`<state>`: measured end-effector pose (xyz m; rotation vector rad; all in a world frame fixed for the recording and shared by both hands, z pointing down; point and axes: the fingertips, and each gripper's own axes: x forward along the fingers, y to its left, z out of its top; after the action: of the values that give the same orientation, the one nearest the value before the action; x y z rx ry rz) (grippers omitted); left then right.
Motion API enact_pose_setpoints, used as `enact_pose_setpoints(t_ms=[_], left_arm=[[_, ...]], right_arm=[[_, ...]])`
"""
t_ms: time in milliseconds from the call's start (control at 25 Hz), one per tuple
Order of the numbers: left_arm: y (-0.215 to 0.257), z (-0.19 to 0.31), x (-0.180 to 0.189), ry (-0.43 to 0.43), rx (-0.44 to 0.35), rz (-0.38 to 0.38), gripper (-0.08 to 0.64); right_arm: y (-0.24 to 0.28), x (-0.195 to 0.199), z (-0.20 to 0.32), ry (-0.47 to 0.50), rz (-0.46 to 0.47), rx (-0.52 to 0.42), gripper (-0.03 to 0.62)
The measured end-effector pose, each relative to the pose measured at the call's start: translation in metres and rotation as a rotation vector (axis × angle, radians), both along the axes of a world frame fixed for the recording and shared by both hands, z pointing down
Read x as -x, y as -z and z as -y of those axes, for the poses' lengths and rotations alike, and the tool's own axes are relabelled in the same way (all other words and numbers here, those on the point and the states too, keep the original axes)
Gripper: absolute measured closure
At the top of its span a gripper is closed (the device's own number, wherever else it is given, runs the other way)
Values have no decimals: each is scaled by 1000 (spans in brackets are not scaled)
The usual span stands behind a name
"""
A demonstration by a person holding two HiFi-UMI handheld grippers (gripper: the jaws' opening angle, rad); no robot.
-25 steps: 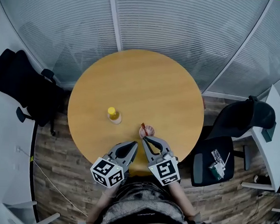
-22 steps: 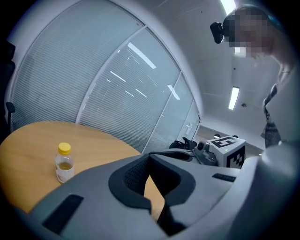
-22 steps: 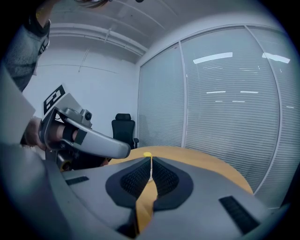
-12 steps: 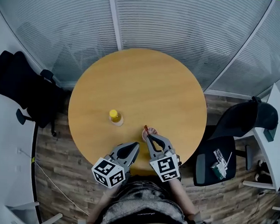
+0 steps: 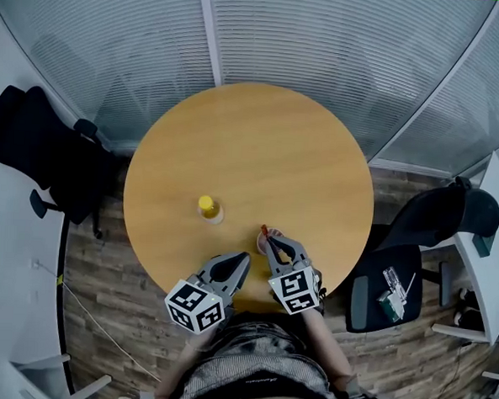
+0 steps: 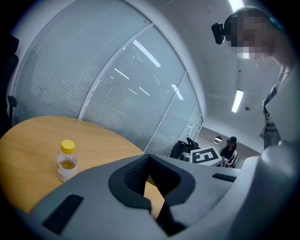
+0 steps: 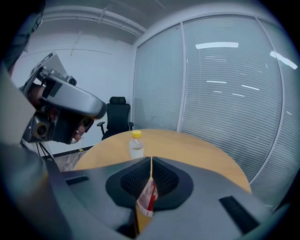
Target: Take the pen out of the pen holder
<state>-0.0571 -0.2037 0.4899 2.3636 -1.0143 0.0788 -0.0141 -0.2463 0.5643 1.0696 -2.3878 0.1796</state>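
Right gripper view: right gripper (image 7: 151, 161) pinches the thin red pen (image 7: 151, 197), not yet lifted from the small pink cup holder (image 7: 142, 207) at the round wooden table's (image 5: 252, 152) near edge. Left gripper (image 6: 149, 157) closed, empty.

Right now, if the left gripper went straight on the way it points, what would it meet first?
Most likely the right gripper, whose tongs are shut on the pen in the pen holder. The left gripper aims there, though its height is unclear.
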Motion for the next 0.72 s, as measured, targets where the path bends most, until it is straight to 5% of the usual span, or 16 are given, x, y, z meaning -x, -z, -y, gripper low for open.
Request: enact_pose_setpoints(t_ms=[720], left_arm=[[-10,10,16,25,31,1,557]], right_arm=[[-58,-2,17,4,-88,115,569]])
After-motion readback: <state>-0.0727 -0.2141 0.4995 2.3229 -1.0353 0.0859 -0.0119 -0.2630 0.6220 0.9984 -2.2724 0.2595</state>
